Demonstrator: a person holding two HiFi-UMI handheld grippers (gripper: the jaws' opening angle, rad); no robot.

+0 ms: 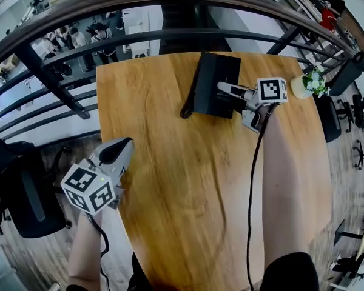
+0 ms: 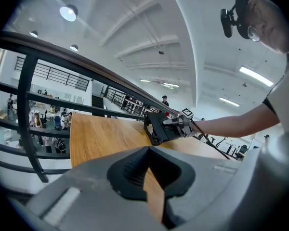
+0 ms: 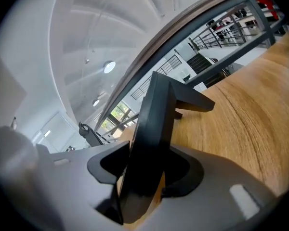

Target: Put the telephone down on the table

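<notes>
The black telephone point(image 1: 215, 83) lies at the far middle of the wooden table point(image 1: 188, 180), its cord end point(image 1: 187, 109) at its left side. My right gripper point(image 1: 225, 93) reaches over the phone's right edge. In the right gripper view, the phone's dark slab point(image 3: 154, 129) stands edge-on between the jaws of the right gripper point(image 3: 143, 179), with thin slivers of table showing on both sides of it. My left gripper point(image 1: 122, 147) hovers at the table's near left edge, shut and empty. The left gripper view shows the left gripper point(image 2: 148, 158) and, far off, the phone point(image 2: 159, 126).
A dark metal railing point(image 1: 170, 35) curves round the table's far and left sides. A white pot with a plant point(image 1: 308, 83) stands at the far right corner. A black office chair point(image 1: 24, 199) sits left of the table. A black cable point(image 1: 252, 180) runs along my right arm.
</notes>
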